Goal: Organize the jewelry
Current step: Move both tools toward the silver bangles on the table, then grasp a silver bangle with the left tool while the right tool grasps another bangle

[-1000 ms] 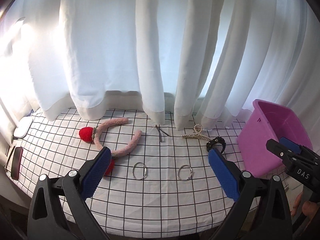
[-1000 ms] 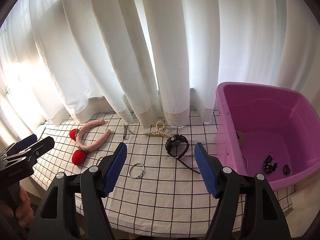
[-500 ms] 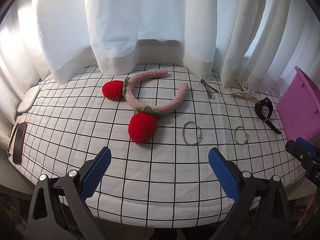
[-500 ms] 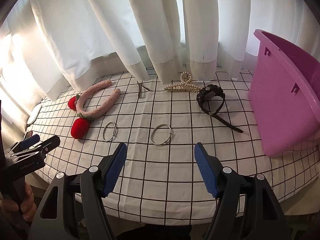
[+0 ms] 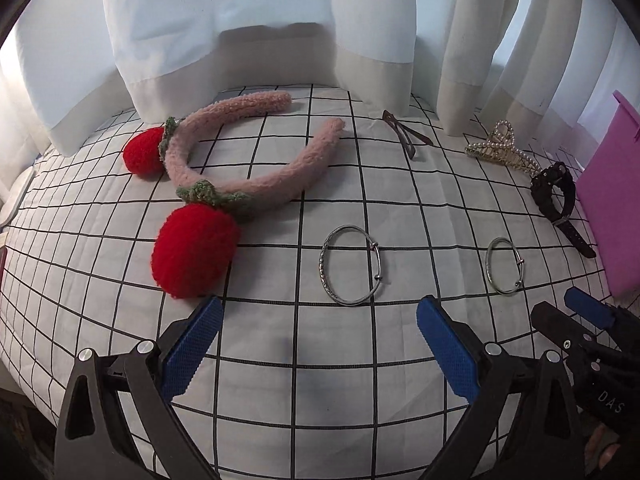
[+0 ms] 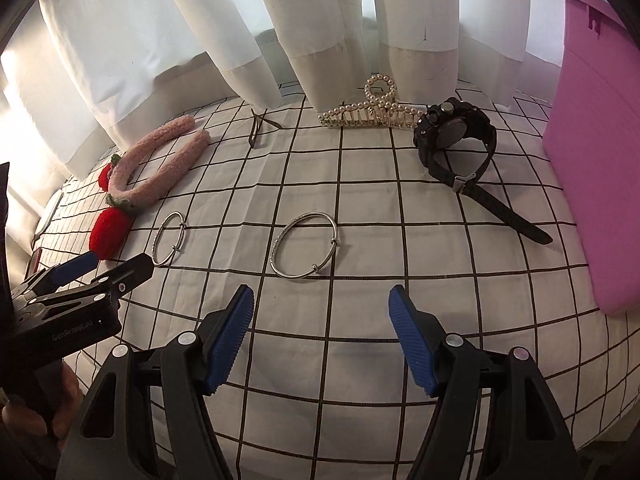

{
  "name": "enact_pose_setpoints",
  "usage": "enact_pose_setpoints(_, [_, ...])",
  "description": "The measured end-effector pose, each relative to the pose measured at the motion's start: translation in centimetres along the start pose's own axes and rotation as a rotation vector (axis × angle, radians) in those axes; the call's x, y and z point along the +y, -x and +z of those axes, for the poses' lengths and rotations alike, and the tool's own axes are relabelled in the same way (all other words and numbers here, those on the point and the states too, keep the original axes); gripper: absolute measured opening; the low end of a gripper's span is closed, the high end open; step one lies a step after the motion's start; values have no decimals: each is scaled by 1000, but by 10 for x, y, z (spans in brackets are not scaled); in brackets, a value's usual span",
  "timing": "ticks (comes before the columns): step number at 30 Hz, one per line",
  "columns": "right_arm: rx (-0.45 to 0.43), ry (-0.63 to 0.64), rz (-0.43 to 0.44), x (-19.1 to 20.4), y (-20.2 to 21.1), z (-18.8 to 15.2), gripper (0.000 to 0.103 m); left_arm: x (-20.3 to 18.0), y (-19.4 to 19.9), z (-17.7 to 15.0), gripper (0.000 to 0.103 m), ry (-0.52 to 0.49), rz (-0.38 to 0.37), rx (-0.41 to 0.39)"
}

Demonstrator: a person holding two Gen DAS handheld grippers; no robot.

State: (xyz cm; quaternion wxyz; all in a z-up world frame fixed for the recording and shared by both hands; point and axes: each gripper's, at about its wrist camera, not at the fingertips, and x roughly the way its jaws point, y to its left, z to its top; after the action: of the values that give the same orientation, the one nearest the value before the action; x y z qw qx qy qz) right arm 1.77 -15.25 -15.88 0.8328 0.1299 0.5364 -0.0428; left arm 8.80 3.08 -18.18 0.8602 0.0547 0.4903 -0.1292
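Over the checked cloth, both grippers, left gripper and right gripper, hang spread and empty. Each lines up behind its own bangle, likely for pickup into the pink bin.

Left hand-held gripper: black frame, blue ribbed pads, silver screws. Right hand-held gripper: same build, white "DAS" lettering. Side of left unit marked "GenRobot.AI".

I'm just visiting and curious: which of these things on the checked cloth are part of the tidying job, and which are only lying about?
Part of the job:
- pink headband
- two silver bangles
- hair clip
- pearl claw clip
- black watch
- purple bin

Just lying about:
- white curtains
- checked cloth
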Motion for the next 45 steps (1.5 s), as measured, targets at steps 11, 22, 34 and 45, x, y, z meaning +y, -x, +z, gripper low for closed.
enact_pose_setpoints(11, [-40, 101, -26, 10, -30, 14, 67, -3, -30, 1, 96, 6, 13, -14])
enact_pose_setpoints(22, [-77, 184, -96, 15, -39, 18, 70, -4, -41, 14, 98, -5, 31, -35])
enact_pose_setpoints(34, [-95, 194, -106, 20, -41, 18, 74, -7, -46, 22, 94, -2, 32, -53])
enact_pose_setpoints(45, [-120, 236, -72, 32, -36, 11, 47, -17, -29, 9, 39, -62, -8, -110])
